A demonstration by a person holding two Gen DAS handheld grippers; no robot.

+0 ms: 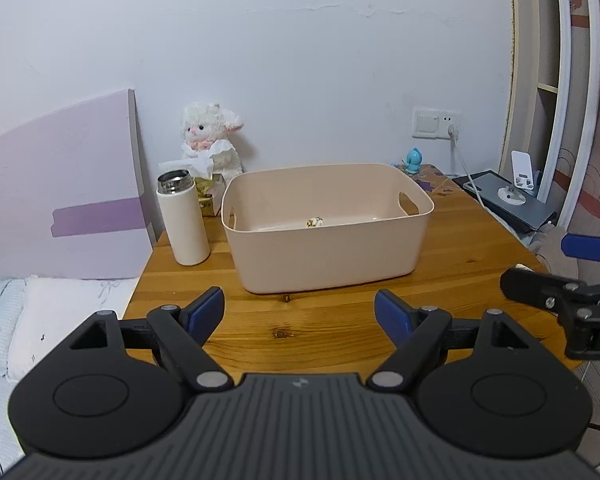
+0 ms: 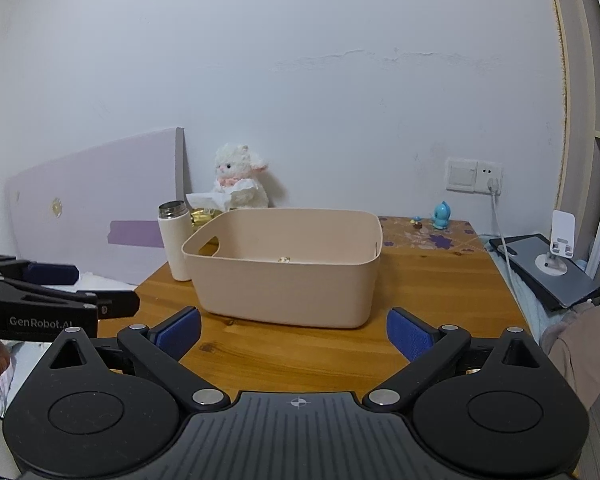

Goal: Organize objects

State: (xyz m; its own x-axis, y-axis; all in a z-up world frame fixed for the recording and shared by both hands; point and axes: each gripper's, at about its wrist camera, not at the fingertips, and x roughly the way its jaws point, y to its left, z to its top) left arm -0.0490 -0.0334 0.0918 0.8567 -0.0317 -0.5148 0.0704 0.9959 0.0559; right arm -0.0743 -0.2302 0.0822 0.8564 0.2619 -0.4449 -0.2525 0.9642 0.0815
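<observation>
1. The wooden counter [image 1: 340,320] is the biggest thing here. Its front part is bare, so there is room to move low and close.
2. The pink bin [image 1: 324,236] sits in the middle of the counter with its open top up, likely so things can be dropped in. One small thing [image 1: 314,223] lies on its floor.
3. The white bottle [image 1: 184,220] stands upright just beside the bin's left wall, near the counter's left edge. A bump could knock it off toward the bed [image 1: 40,320].
4. The fluffy lamb toy [image 1: 210,136] leans on the wall behind the bottle, with a tissue box [image 1: 204,184] in front of it.
5. The left gripper [image 1: 300,316] is wide open and holds nothing. It hangs over the front of the counter and faces the bin.
6. The right gripper [image 2: 294,334] is wide open too, with nothing in it.
7. A tiny blue toy [image 1: 414,160] stands at the back right corner, well apart from the bin.
</observation>
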